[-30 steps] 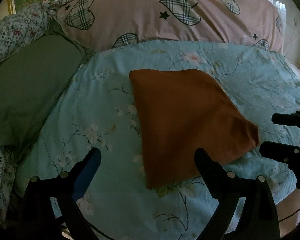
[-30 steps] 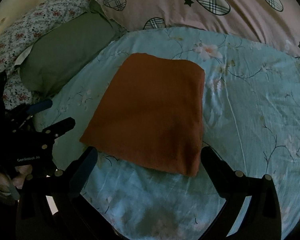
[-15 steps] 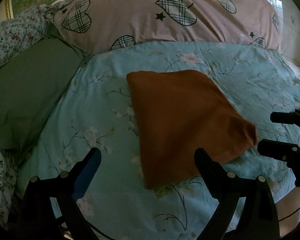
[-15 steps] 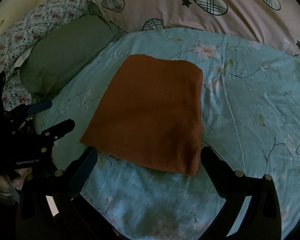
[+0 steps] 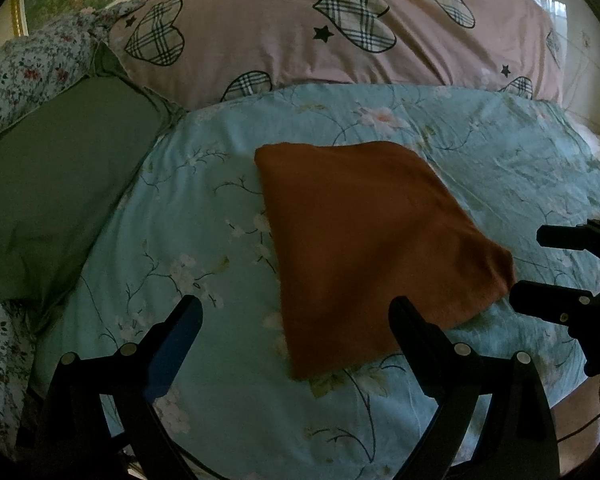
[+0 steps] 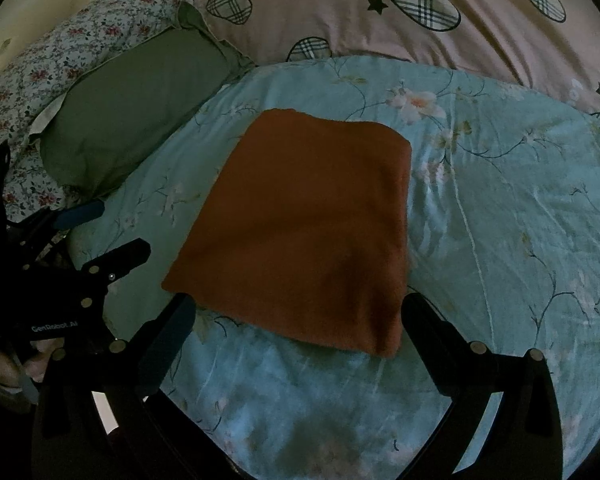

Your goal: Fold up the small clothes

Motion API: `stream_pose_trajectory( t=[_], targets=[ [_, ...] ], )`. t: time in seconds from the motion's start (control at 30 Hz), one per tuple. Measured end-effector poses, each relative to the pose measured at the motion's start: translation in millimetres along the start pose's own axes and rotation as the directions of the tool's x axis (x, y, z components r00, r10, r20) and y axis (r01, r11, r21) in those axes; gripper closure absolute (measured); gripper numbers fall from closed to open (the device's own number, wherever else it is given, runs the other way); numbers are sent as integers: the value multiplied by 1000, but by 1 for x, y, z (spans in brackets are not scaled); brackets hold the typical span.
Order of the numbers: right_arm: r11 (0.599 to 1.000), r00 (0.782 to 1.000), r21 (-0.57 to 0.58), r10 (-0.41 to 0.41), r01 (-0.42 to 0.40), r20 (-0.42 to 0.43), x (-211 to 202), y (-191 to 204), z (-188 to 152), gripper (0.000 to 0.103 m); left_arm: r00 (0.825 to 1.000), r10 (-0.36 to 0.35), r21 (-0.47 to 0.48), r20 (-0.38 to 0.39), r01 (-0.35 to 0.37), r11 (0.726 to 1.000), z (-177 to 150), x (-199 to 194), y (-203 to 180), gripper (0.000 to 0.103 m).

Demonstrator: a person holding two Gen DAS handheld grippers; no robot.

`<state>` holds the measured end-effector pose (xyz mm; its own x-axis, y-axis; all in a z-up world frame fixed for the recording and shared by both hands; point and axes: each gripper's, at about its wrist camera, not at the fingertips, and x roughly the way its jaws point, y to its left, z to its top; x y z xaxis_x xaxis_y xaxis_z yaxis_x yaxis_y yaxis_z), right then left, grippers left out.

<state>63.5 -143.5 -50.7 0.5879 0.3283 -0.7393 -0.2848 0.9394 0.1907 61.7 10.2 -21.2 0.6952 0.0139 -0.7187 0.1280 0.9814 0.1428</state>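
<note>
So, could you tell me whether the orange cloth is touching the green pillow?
Apart. The right wrist view shows a strip of blue floral sheet between the orange cloth and the green pillow.

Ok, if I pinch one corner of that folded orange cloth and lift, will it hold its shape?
Probably not. The orange cloth lies soft and flat, following the bedspread, so it likely droops and its layers fall open from one corner. It looks light for its size. Its fuzzy surface suggests it drags rather than slides if pushed, probably bunching up.
</note>
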Motion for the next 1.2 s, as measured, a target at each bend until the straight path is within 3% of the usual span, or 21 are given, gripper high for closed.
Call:
stream_pose_trajectory(
  t=[1.2],
  targets=[
    [1000,1000,23,-2,2,-11,1,-11,2,0,1000,-3,-1,13,3,1000,8,-5,-3,8]
  ],
)
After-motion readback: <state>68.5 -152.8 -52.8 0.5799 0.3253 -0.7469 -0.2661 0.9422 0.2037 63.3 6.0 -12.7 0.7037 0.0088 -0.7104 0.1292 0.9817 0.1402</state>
